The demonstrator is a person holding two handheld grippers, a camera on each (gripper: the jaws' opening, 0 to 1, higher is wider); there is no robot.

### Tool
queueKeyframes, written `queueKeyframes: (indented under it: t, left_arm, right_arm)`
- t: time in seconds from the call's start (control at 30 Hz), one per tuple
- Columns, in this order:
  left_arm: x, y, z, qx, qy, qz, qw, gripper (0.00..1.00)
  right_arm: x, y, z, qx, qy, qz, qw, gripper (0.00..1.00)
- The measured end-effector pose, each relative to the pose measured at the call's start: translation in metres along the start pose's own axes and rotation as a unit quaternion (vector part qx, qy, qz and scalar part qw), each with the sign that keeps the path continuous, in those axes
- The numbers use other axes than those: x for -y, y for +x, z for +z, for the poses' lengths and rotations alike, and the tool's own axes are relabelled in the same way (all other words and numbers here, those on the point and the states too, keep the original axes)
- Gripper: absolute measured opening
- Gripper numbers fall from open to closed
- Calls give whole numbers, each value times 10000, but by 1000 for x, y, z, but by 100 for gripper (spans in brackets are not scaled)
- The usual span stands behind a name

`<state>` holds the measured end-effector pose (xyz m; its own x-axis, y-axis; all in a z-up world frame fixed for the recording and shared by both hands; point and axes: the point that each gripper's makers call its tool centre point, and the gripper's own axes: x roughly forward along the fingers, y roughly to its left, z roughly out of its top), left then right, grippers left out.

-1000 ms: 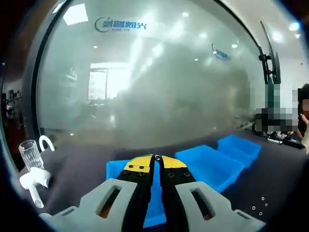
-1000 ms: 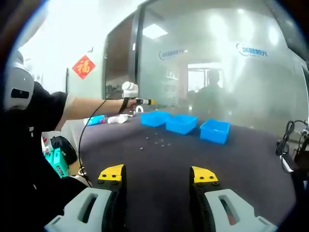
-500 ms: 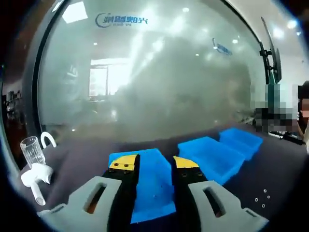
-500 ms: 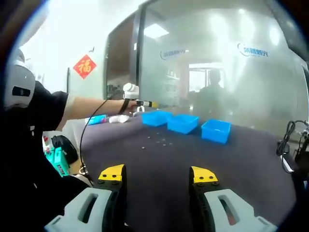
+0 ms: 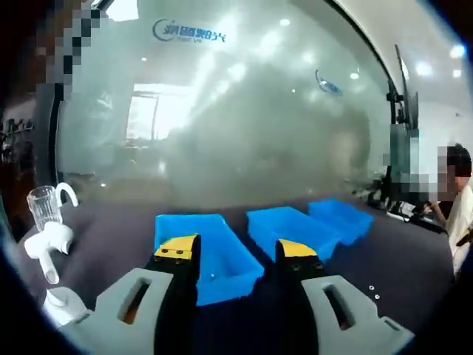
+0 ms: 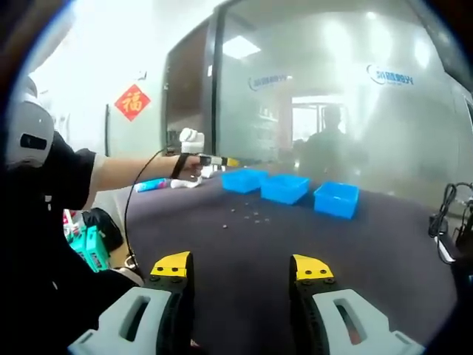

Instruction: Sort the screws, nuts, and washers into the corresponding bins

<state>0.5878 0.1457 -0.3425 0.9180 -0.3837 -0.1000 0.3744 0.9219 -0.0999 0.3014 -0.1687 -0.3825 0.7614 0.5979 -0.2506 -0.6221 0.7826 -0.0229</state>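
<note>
Three blue bins [image 5: 214, 251] in a row, left gripper [image 5: 238, 255] open above.

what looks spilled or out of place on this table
Small hardware pieces lie loose on the dark table in front of the three blue bins, not yet sorted. Nothing looks damaged or tipped.

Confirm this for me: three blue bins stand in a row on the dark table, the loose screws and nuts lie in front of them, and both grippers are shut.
Not quite: both grippers are open. The left gripper and the right gripper each show a clear gap between the jaws in their own views. The rest holds: the right gripper view shows three blue bins in a row on the dark table, small parts lying before them.
</note>
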Motion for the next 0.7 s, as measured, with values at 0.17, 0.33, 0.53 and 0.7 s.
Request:
queueKeyframes:
  t: [0.17, 0.33, 0.53, 0.7]
  left_arm:
    - [37, -36, 2, 182, -488, -497, 9974, 44]
    - [70, -73, 10, 474, -66, -844, 9953, 44]
    - [105, -119, 6, 663, -48, -1077, 9920, 44]
    - [116, -149, 9, 916, 710, -1061, 9876, 44]
  right_arm:
    - [-2, 3, 3, 42, 1, 18, 10000, 47]
    - [-2, 4, 5, 105, 13, 12, 9999, 47]
    - [2, 4, 8, 154, 12, -33, 9999, 47]
    - [6, 2, 13, 244, 34, -88, 9997, 47]
